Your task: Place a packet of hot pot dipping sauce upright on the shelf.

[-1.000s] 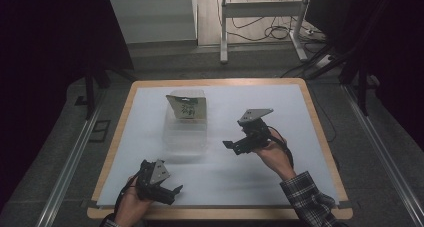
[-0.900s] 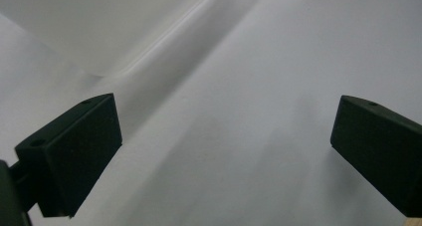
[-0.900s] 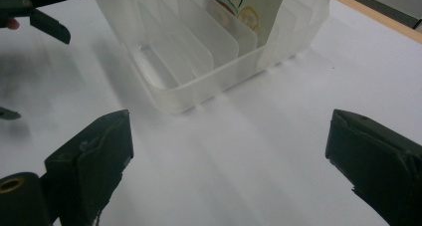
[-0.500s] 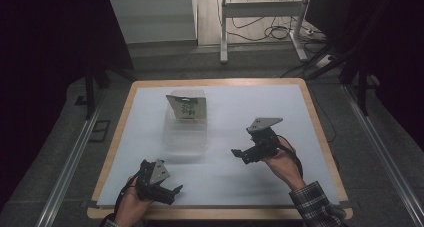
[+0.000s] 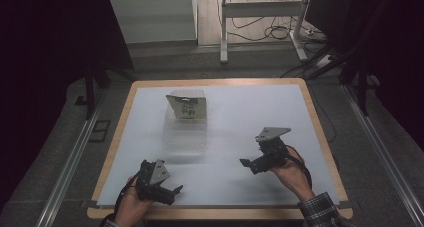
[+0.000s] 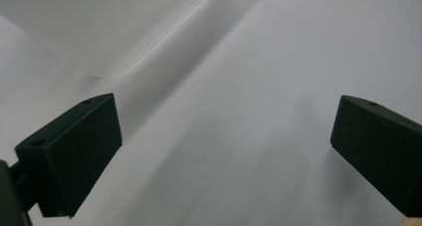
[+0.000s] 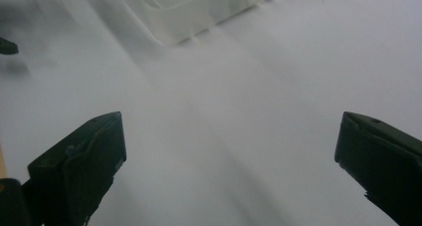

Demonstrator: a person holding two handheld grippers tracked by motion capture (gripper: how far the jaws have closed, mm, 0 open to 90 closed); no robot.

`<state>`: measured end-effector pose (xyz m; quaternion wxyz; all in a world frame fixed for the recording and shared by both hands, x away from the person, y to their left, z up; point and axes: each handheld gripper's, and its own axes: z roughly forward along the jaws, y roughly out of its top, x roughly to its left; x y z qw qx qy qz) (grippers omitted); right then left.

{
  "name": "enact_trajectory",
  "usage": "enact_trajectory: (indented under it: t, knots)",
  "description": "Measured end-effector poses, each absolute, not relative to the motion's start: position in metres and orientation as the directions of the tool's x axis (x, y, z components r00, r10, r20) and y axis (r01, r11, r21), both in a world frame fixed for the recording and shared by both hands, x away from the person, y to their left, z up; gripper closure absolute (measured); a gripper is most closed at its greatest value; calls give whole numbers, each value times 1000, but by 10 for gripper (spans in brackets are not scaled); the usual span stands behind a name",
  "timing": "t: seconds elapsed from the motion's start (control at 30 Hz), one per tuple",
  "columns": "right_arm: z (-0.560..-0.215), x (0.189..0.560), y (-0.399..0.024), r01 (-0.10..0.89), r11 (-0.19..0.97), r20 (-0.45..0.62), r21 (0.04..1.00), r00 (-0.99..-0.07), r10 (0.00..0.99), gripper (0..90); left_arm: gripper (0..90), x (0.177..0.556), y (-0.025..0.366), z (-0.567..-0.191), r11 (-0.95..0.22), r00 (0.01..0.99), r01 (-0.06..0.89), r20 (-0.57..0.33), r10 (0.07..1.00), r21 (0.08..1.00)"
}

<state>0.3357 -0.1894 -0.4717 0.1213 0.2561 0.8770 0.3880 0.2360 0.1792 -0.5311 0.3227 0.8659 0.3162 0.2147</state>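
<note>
A clear plastic tray lies in the middle of the white table top, and a pale printed packet stands upright at its far end. My right gripper hovers low over the table to the tray's right, pointing left. Its jaws have just been opening and stand wide open with nothing between them; the tray's corner lies ahead. My left gripper rests near the front edge, left of centre. It is open over bare white surface with nothing between its jaws.
The white sheet is framed by a wooden table rim. Beyond the far edge are a grey floor, a white table leg frame and loose cables. Metal rails run along both sides of the table.
My right gripper has drawn back from the tray toward the near right part of the table and sunk slightly. The left gripper, the tray and the packet have stayed put.
</note>
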Motion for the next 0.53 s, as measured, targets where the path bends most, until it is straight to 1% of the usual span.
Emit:
enact_trajectory:
  t: [0.3,0.53]
  knots:
    - [-490,326,-212,410,570,7,712,-816,578,0,0,236,178,-532,-600,715,406,169,679,689]
    - [-496,325,-221,408,571,5,712,-817,577,0,0,236,178,-532,-601,715,406,171,678,689]
